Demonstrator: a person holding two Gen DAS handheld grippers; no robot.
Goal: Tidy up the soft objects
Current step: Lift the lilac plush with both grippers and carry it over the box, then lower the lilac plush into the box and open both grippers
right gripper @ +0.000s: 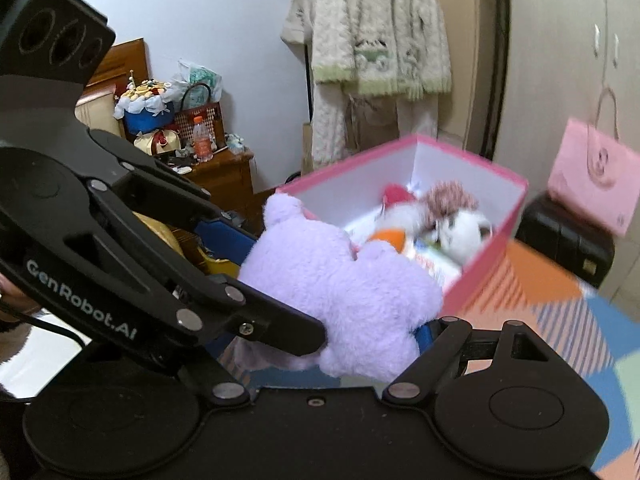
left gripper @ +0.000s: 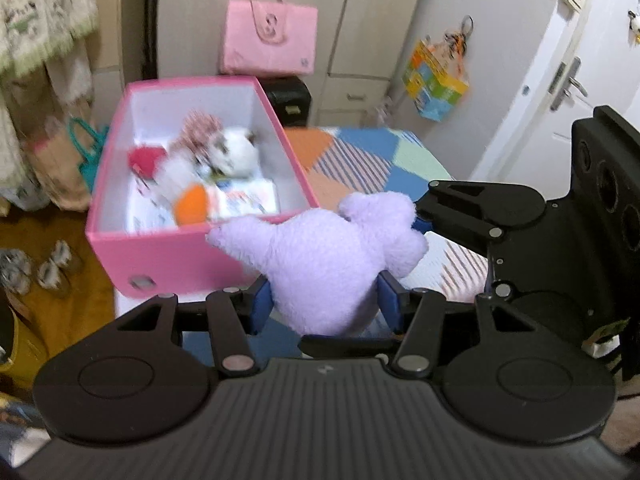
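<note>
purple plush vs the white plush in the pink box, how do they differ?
The purple plush is plain lilac; the white plush has brown patches. The purple plush is held outside the pink box, pinched by the left gripper with the right gripper also around it; the white plush lies loose inside the box among other toys. Both are soft, fuzzy toys.

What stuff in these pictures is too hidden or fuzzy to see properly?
- Toys in the pink box: blurred in both views, so only a red, an orange and a white shape show.
- Purple plush toy: its underside is hidden by the left gripper in the left wrist view.
- Right gripper: in its own view the plush covers its fingers, and its left side is behind the other gripper.
- Box front label: blurred.
</note>
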